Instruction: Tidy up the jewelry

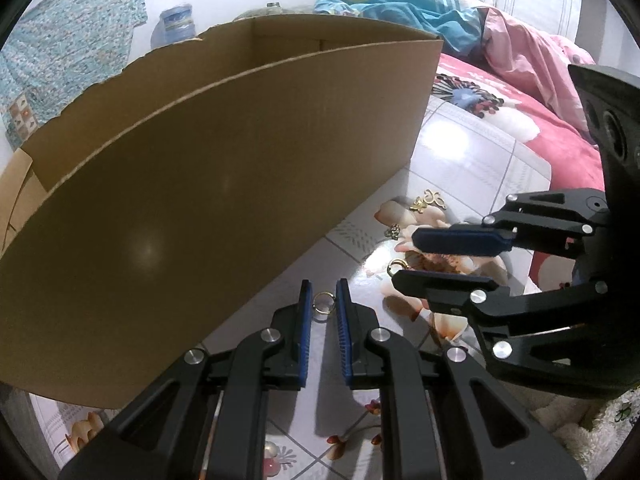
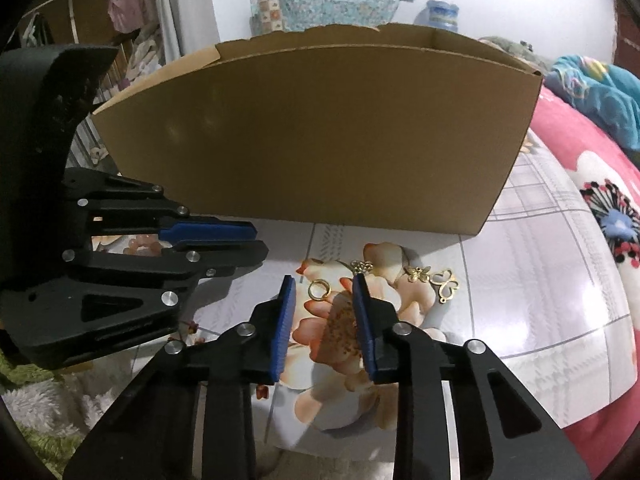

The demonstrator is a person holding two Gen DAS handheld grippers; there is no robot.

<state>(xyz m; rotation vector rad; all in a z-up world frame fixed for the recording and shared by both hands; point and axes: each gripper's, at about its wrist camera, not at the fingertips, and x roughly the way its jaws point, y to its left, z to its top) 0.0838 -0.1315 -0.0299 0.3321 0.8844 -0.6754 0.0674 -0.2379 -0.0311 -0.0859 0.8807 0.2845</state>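
Left wrist: floral tablecloth point(image 1: 460, 148), bed point(image 1: 520, 92).

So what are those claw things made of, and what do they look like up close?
Both look alike. The left gripper and right gripper are matte black, plastic-looking linkages of angular bars with triangular cut-outs, joined by round silver pins. Each finger ends in a flat, ribbed blue pad. No cables, sleeves or markings show.

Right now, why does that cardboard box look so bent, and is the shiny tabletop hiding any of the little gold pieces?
Left wrist view: the fisheye lens bows the cardboard box into an arc, and glare whitens the tabletop beyond the pieces. The gold ring between the left tongs stays sharp. Right wrist view: the box bulges likewise; the butterfly charm reads clearly.
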